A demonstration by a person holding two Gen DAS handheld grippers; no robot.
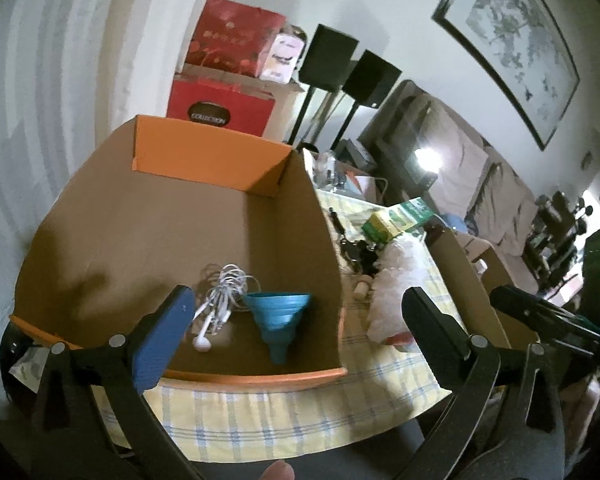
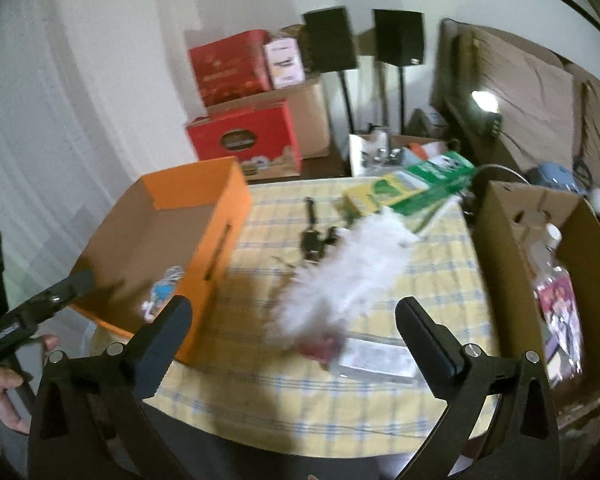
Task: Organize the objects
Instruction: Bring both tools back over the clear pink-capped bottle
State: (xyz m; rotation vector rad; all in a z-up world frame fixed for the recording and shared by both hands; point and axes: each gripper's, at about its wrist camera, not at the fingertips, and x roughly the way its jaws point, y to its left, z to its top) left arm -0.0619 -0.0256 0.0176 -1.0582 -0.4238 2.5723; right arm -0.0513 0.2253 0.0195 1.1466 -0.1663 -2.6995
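Two cardboard boxes on the counter [image 2: 260, 392]. Orange box [image 1: 204, 160], left: one blue collapsible funnel [image 1: 278, 320], lying with spout toward the camera, and one coiled white earphone set [image 1: 220, 300]. Brown box [image 2: 512, 216], right: one clear bottle [image 2: 556, 280]. One white feather duster [image 2: 340, 272] lies between the boxes, long axis diagonal, handle end nearest. Left gripper [image 1: 296, 340] and right gripper [image 2: 294, 336]: fingers spread wide, empty.
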